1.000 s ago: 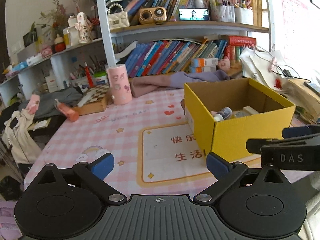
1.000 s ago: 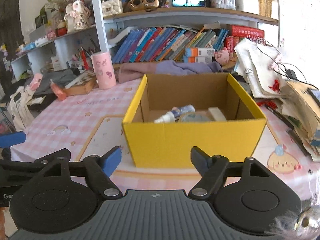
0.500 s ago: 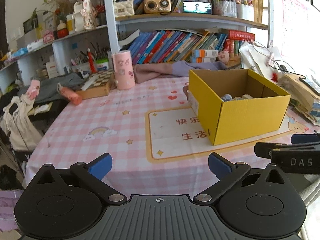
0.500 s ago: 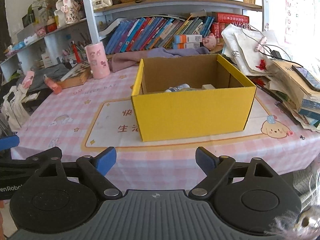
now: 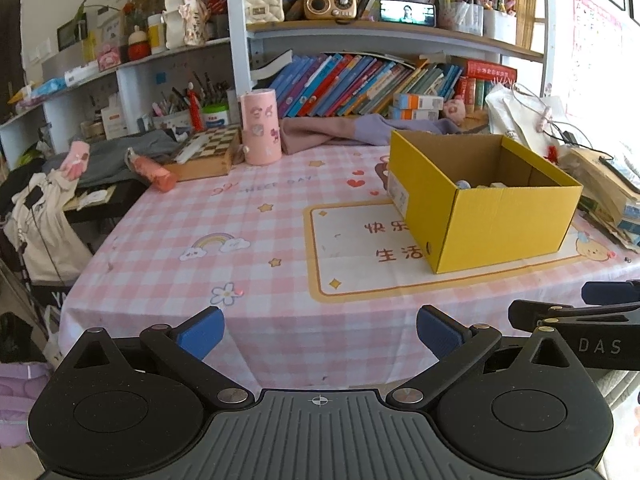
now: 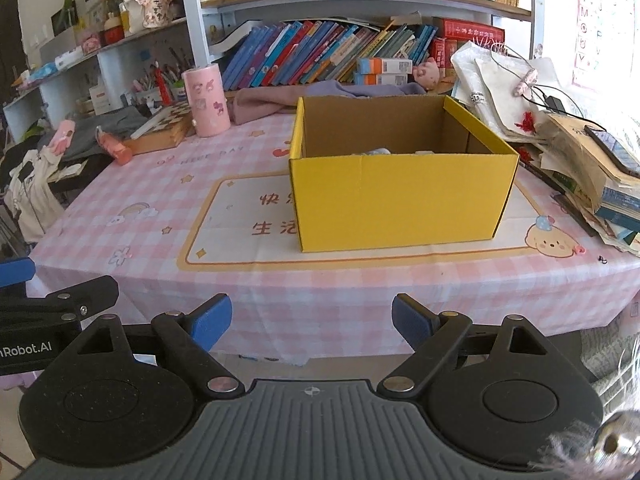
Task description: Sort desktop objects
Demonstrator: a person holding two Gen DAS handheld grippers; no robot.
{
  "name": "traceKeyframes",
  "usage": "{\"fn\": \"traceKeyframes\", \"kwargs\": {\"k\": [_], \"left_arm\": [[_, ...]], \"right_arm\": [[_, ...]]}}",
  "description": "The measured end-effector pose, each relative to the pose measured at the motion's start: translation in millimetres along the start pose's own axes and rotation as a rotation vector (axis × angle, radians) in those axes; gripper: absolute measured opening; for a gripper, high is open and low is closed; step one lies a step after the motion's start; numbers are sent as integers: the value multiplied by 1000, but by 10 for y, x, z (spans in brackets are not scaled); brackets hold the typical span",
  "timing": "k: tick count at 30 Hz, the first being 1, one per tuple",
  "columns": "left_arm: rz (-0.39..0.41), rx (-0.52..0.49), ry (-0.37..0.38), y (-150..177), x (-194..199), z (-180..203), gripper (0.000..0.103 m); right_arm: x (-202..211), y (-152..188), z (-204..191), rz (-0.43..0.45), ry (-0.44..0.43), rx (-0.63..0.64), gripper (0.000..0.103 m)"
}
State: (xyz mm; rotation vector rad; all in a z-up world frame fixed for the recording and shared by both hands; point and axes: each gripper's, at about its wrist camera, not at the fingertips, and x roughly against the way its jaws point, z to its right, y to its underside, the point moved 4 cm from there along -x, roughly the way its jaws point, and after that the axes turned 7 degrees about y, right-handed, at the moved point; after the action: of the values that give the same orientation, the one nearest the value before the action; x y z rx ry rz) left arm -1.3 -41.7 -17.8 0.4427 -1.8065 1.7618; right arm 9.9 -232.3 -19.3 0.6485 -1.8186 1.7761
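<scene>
Both the left gripper [image 5: 319, 332] and right gripper [image 6: 312, 320] hang empty, jaws wide, low in frame off the table edge; the box [image 6: 400, 184] sits mid-frame with a few items inside; stray clutter at upper left risks being left unsorted.

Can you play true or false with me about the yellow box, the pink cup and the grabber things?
1. The yellow box is open on top. True.
2. The pink cup is inside the box. False: it stands on the table, left of the box, near the chessboard.
3. The right hand-held gripper is holding a toy. False: its jaws are open and empty.
4. The left hand-held gripper is open and empty. True.
</scene>
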Motion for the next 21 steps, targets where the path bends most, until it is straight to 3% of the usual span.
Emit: {"fn": "traceKeyframes", "kwargs": {"k": [13, 21], "left_arm": [[-19, -4, 20, 97, 70, -74, 103], [-34, 8, -5, 138, 86, -149, 103]], "right_arm": [[8, 93, -191, -29, -16, 31, 86], [47, 114, -255, -22, -12, 46, 86]]}}
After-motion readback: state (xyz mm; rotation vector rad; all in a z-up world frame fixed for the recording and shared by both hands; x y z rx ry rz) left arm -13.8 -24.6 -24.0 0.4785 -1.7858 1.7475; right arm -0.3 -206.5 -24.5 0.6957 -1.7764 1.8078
